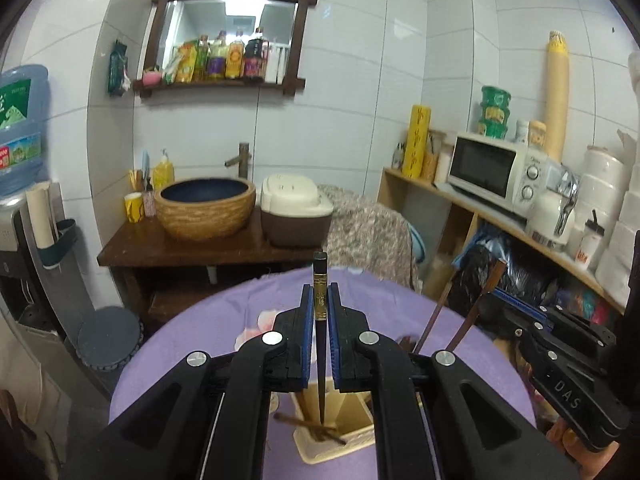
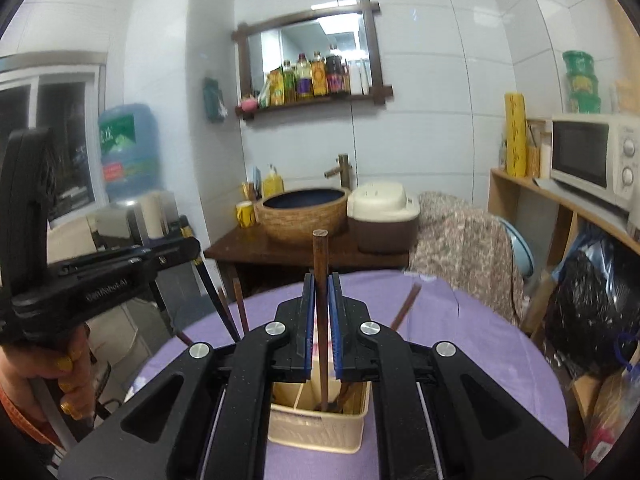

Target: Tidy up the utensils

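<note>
so our left gripper (image 1: 320, 308) is clamped tight on a dark chopstick (image 1: 320, 280) with a gold band, held near its top end, tip hanging down over the cream utensil holder (image 1: 340, 432). our right gripper (image 2: 321, 300) is pinched on a plain brown chopstick (image 2: 320, 264) the same way, its lower end down inside the holder's right compartment, where a few other brown sticks already stand. both sticks hang close to upright between the pads.

the holder sits on the purple-clothed counter (image 1: 200, 340), split by a divider. in the left wrist view one loose brown stick (image 1: 308, 426) lies slanted across the left compartment, right under the dark tip.

our take on doing this bit well: keep each stick vertical and centred over its own slot, so dark ones and brown ones end up apart. we'd watch that the dark tip doesn't snag that slanted stick. the grippers are close beside each other, so we'd lower one at a time and only let go once the tip is well below the rim.
</note>
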Demonstrator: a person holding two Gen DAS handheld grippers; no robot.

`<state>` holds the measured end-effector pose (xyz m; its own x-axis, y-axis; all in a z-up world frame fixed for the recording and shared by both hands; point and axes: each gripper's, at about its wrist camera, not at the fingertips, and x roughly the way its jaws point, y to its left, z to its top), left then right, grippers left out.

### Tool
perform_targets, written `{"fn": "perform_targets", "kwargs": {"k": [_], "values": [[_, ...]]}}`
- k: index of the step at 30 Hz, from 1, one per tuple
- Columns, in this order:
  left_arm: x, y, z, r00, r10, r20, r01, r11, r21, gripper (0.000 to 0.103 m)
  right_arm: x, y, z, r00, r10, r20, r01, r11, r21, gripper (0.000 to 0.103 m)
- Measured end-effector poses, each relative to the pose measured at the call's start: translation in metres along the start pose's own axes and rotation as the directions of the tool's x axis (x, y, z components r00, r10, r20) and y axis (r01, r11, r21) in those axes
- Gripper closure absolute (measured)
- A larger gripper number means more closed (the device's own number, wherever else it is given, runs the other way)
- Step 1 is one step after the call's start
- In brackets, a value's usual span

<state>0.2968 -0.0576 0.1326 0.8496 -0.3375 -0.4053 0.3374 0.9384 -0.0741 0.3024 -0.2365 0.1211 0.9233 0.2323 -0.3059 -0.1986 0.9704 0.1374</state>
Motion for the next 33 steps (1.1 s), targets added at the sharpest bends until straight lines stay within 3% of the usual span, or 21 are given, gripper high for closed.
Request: {"fn": "perform_targets", "kwargs": {"k": [6,13,14,16,17,18,20,22,24,27,33], "values": [[0.019,0.012,-0.027,0.988,-0.036,-0.151,0.040,0.999,0.025,0.095,0.018,-0.011,-0.033,0.997,0.011,-0.079,-0.008,1.000,0.029,0.095],[0.002,0.014,-0.033,0.990,-0.071,-0.124,0.076,0.997,0.034,0.094,0.019,-0.017,-0.043,0.995,0.014,-0.094,-0.009,0.999,0.048,0.095],[-0.001,0.013,-0.032,0.991,-0.070,-0.112,0.074,0.996,0.039,0.089,0.018,-0.017,-0.043,0.995,0.019,-0.096,-0.014,0.999,0.048,0.094],[-0.011,0.014,-0.032,0.995,-0.059,-0.080,0.062,0.997,0.042,0.067,0.015,-0.016,-0.044,0.995,0.019,-0.097,-0.015,0.999,0.038,0.092],[-0.019,0.016,-0.033,0.997,-0.052,-0.053,0.054,0.998,0.033,0.049,0.013,-0.017,-0.046,0.995,0.019,-0.094,-0.015,0.999,0.040,0.084],[-0.027,0.018,-0.035,0.999,-0.047,-0.025,0.047,0.999,0.025,0.041,0.009,-0.018,-0.048,0.996,0.018,-0.088,-0.014,0.999,0.048,0.065],[-0.039,0.017,-0.041,0.999,-0.041,0.008,0.041,0.999,0.026,0.034,0.001,-0.020,-0.051,0.997,0.012,-0.071,-0.008,0.998,0.057,0.044],[-0.052,0.013,-0.052,0.999,-0.030,0.041,0.029,0.999,0.037,0.023,-0.010,-0.018,-0.056,0.999,-0.003,-0.051,0.006,0.999,0.045,0.040],[-0.060,0.011,-0.063,0.998,-0.027,0.064,0.025,0.999,0.033,0.012,-0.019,-0.016,-0.061,0.998,-0.036,-0.054,0.038,0.999,0.033,0.021],[-0.070,0.012,-0.086,0.996,-0.036,0.076,0.036,0.999,-0.001,0.005,-0.038,-0.019,-0.069,0.996,-0.067,-0.052,0.069,0.997,0.047,0.007],[-0.084,0.012,-0.141,0.995,0.001,0.100,0.002,0.999,-0.039,0.005,-0.075,-0.019,-0.114,0.995,-0.071,-0.070,0.074,0.996,0.044,0.006]]}}
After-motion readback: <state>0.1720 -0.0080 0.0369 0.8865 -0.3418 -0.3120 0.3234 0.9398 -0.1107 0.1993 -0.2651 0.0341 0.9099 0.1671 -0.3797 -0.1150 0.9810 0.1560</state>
